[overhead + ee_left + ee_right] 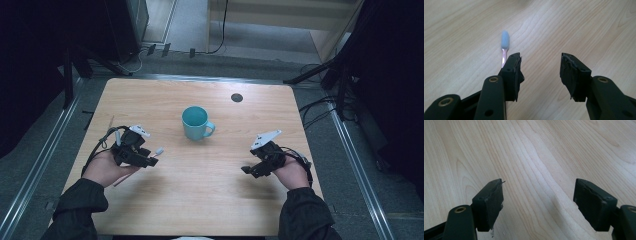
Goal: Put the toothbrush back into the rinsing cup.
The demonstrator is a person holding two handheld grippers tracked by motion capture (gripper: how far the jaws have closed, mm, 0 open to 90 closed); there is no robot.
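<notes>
A toothbrush [159, 150] with a pale blue head and a pink handle lies flat on the wooden table [210, 195], left of centre. In the left gripper view the toothbrush [505, 41] lies just outside the left-hand jaw, and its handle runs under that jaw. My left gripper [151, 161] [541, 58] is open over the handle, with bare wood between its jaws. A teal mug [196, 122] stands upright at the table's middle, handle to the right. My right gripper [246, 171] [539, 182] hovers open at the right, holding nothing.
A small dark round hole [237, 97] sits in the tabletop behind the mug. A thin stick [110, 123] lies near the table's left edge. Black stand legs [102, 62] and cables [320, 107] crowd the floor beyond the far corners.
</notes>
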